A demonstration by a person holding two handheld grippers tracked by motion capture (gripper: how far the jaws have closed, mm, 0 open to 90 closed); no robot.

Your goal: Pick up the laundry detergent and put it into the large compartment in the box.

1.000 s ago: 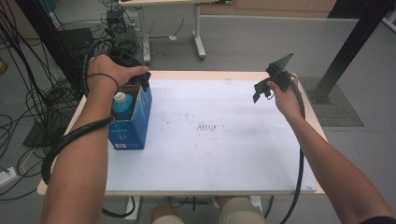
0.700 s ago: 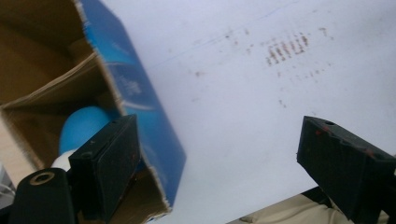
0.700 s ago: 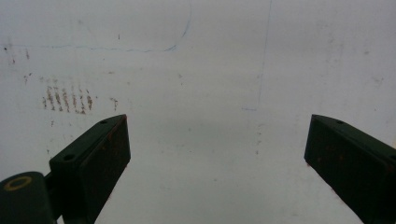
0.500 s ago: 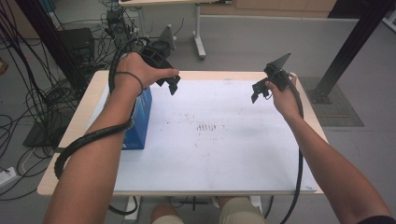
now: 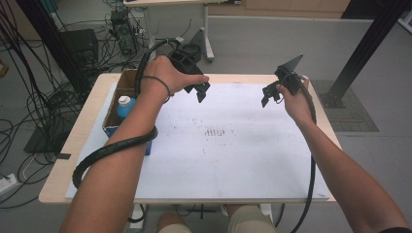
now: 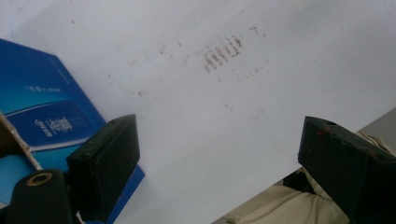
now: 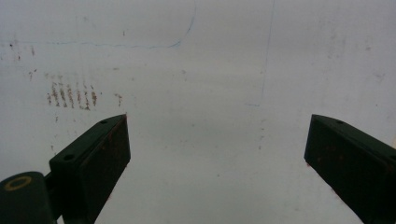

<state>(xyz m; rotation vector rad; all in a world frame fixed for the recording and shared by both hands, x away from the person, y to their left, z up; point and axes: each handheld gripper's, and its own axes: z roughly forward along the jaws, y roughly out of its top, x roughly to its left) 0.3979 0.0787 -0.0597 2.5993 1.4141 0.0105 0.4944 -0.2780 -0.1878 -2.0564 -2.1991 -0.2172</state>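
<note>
Left hand-held gripper (image 5: 200, 92) hangs over the far-left part of the white desk (image 5: 233, 160), jaws wide w/ nothing between them, having just been opening; in the left gripper view its black jaws frame bare desk top and a corner of the blue box (image 6: 44, 109). That open cardboard box (image 5: 118, 104), w/ a blue bottle (image 5: 124, 106) standing inside, sits at the desk's left edge, just beside the person's left forearm. Right hand-held gripper (image 5: 270, 94) hovers near the far-right side, well apart from the box, jaws wide & empty.
</note>
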